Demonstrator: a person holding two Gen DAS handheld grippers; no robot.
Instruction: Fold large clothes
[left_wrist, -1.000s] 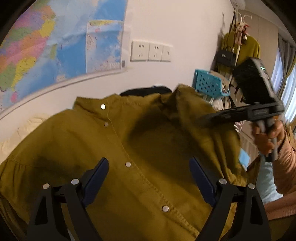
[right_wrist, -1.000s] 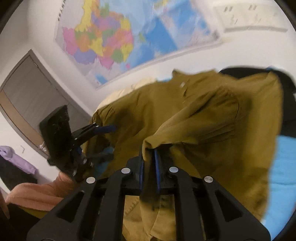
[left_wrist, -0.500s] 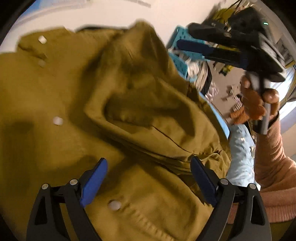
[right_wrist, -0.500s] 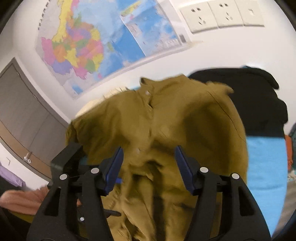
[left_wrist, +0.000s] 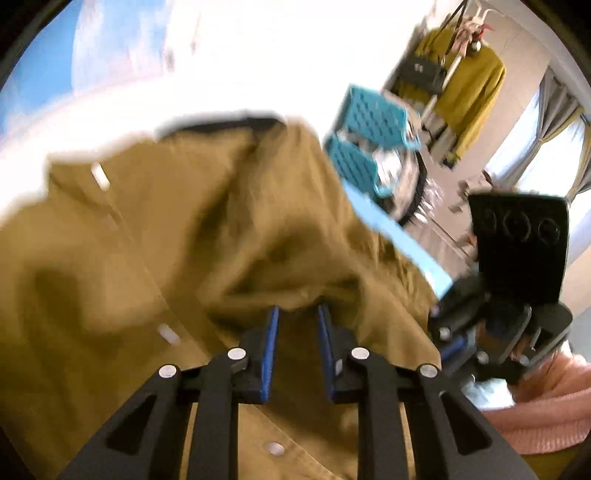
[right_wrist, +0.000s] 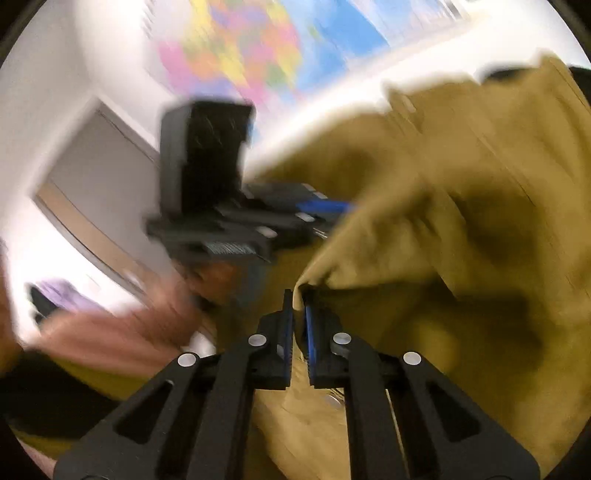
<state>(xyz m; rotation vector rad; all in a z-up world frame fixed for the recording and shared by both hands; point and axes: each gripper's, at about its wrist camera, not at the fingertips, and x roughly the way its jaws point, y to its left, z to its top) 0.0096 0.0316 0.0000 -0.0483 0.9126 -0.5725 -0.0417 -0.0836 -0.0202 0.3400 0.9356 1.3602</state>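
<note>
An olive-green button shirt (left_wrist: 155, 258) lies spread before me, with its collar toward the wall. My left gripper (left_wrist: 297, 314) has its blue pads nearly closed on a raised fold of the shirt. My right gripper (right_wrist: 298, 295) is shut on another pinched fold of the same shirt (right_wrist: 461, 229). The right gripper also shows at the right of the left wrist view (left_wrist: 517, 295), and the left gripper shows at the left of the right wrist view (right_wrist: 221, 206). Both views are motion-blurred.
A world map (right_wrist: 258, 48) hangs on the white wall behind. Teal baskets (left_wrist: 369, 140) stand at the back right beside a coat rack with a yellow-green garment (left_wrist: 469, 85). A light blue surface (left_wrist: 399, 236) lies under the shirt. A black garment (left_wrist: 221, 123) lies behind the collar.
Half a second ago both grippers were open above the shirt. Now each has closed on a fold of the fabric, and both views are blurred by motion.
</note>
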